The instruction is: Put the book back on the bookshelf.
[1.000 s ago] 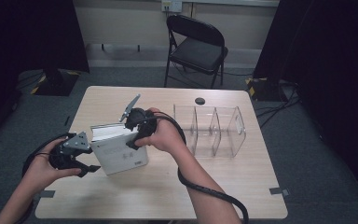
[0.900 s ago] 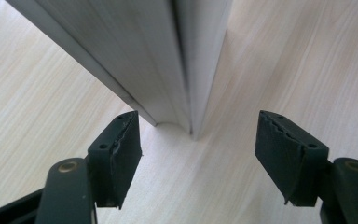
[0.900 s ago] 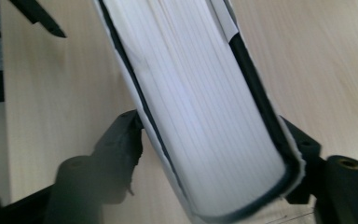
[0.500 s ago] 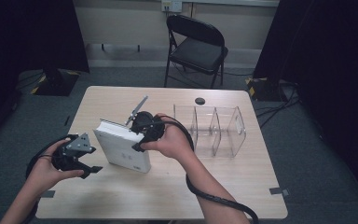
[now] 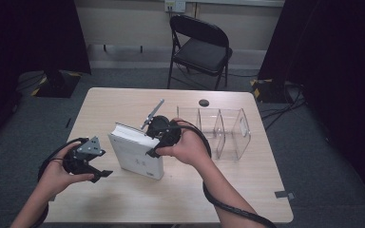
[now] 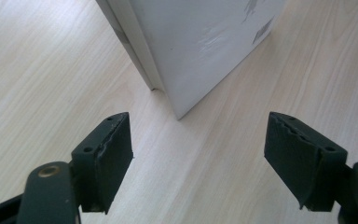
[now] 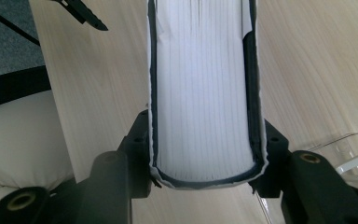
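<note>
A thick white book stands on its edge on the wooden table, a little left of centre. My right gripper is shut on its upper right end; its jaws have just closed there. In the right gripper view the page block sits squeezed between both pads, gripper. My left gripper hovers just left of the book's lower corner. Its jaws have just been opening, with nothing between them. In the left gripper view the gripper faces the book's corner a short way ahead.
A clear plastic organizer with upright dividers stands to the right of the book, its edge visible. A small black disc lies near the table's far edge. A black folding chair stands behind the table. Cables trail from both grippers.
The right gripper has tipped the book more upright and carried it a little to the right. The left gripper now stands apart from the book, its hand hardly moved.
</note>
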The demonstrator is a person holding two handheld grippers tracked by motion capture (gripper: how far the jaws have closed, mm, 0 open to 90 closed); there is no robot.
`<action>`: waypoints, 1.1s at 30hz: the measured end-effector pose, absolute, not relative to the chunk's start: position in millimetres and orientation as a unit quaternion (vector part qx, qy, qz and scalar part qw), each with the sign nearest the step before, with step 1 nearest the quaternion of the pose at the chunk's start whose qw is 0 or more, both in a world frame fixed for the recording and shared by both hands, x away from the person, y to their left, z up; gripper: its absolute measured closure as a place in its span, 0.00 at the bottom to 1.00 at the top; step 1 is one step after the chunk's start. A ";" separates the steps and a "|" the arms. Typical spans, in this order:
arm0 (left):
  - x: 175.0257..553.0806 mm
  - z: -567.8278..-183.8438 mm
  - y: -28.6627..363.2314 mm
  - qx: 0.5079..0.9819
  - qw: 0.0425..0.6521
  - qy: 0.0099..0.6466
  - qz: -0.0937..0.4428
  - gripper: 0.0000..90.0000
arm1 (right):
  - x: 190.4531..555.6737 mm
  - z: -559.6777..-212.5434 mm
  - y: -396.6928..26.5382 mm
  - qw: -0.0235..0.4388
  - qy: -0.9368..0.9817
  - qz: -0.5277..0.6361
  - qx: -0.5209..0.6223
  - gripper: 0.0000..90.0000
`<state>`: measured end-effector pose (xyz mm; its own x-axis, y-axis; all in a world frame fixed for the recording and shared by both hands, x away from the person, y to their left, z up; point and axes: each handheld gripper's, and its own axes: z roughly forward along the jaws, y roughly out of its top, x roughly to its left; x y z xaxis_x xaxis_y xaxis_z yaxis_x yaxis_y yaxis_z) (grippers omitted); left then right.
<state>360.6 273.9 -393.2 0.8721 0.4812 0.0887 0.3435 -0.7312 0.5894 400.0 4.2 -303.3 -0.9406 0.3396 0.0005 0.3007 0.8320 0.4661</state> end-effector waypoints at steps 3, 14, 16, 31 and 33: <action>360.8 -399.6 272.0 0.924 0.291 0.220 0.118 0.24 | 400.1 -302.7 6.9 0.044 0.957 0.232 0.166 0.56; 360.9 -425.7 273.6 0.920 0.294 0.235 0.105 0.22 | 405.1 -303.4 11.2 0.040 0.955 0.228 0.185 0.52; 361.1 -431.3 273.3 0.923 0.286 0.235 0.102 0.22 | 405.7 -304.3 12.7 0.034 0.953 0.233 0.192 0.52; 360.3 -464.3 275.8 0.927 0.272 0.239 0.095 0.23 | 411.9 -311.2 25.4 0.024 0.958 0.204 0.200 0.48; 358.5 -468.5 275.6 0.924 0.279 0.242 0.097 0.23 | 412.5 -313.4 28.4 0.032 0.960 0.197 0.197 0.45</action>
<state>358.5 275.6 -468.5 0.8638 0.5020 0.0436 0.3940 -0.7268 0.5625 412.5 28.4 -313.4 -0.9204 0.3907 0.0159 0.3655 0.8450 0.3904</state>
